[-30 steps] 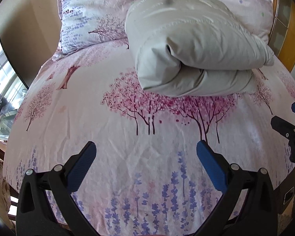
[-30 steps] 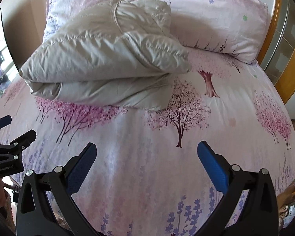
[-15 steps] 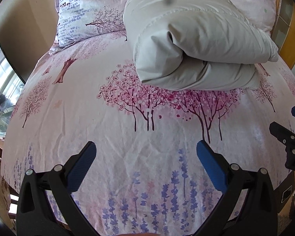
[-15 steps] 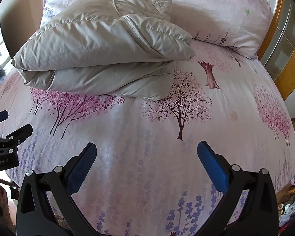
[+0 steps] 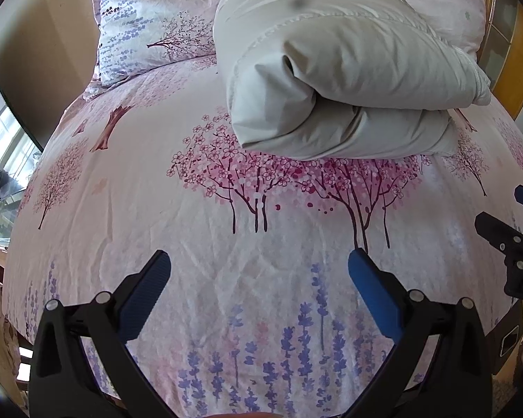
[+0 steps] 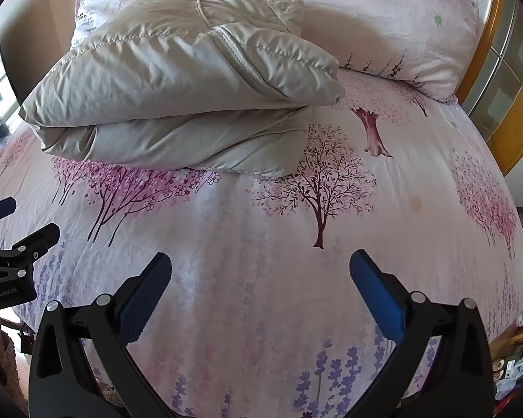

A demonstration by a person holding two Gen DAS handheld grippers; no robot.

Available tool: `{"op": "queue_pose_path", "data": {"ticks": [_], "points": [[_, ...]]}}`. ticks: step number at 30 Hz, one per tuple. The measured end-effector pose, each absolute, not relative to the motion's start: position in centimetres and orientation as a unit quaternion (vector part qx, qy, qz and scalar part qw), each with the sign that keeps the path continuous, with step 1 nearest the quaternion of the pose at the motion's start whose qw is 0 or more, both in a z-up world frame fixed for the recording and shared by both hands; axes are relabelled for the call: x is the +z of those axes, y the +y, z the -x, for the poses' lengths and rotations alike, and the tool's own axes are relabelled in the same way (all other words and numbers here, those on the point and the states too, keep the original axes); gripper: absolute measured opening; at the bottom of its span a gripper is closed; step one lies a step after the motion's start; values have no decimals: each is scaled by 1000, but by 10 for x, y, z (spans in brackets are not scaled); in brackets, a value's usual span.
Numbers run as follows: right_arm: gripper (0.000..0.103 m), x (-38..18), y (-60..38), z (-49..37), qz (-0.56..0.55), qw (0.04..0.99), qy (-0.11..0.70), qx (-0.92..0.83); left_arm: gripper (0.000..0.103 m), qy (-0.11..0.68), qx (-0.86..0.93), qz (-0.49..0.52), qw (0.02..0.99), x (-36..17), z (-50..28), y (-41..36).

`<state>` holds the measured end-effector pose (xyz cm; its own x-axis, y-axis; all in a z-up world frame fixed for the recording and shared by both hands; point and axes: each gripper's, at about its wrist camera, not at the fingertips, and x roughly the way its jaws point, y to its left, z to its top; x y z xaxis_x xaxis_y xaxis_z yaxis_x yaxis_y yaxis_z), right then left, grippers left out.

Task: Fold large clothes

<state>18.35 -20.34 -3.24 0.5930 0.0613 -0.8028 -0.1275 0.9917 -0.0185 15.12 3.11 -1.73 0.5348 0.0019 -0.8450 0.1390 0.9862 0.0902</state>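
Observation:
A beige padded jacket [image 5: 341,69] lies folded into a thick bundle on the bed, towards the pillows; it also shows in the right wrist view [image 6: 191,83]. My left gripper [image 5: 259,264] is open and empty, hovering over the bedsheet [image 5: 198,237] short of the jacket's near left edge. My right gripper [image 6: 260,264] is open and empty, over the sheet [image 6: 383,230] short of the jacket's near right corner. Each gripper shows at the edge of the other's view: the right one in the left wrist view [image 5: 509,237], the left one in the right wrist view [image 6: 14,250].
Two pillows [image 5: 150,17] [image 6: 394,24] in the same pink floral print lie behind the jacket. A wooden frame with glass panes [image 6: 505,80] stands to the right of the bed. A window [image 5: 0,146] is on the left. The bed's near edge drops off below the grippers.
Both grippers have moved forward towards the folded jacket, which looms larger and closer in both views. Both stay open; the jacket has not moved.

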Motion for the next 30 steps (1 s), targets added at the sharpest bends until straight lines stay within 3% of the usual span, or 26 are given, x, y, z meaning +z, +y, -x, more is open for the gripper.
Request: {"op": "queue_pose_path", "data": {"ticks": [30], "points": [[102,-34,-201,-185,34,891,450,51,101,480,-41,-72,873,-18,-151,30]]}}
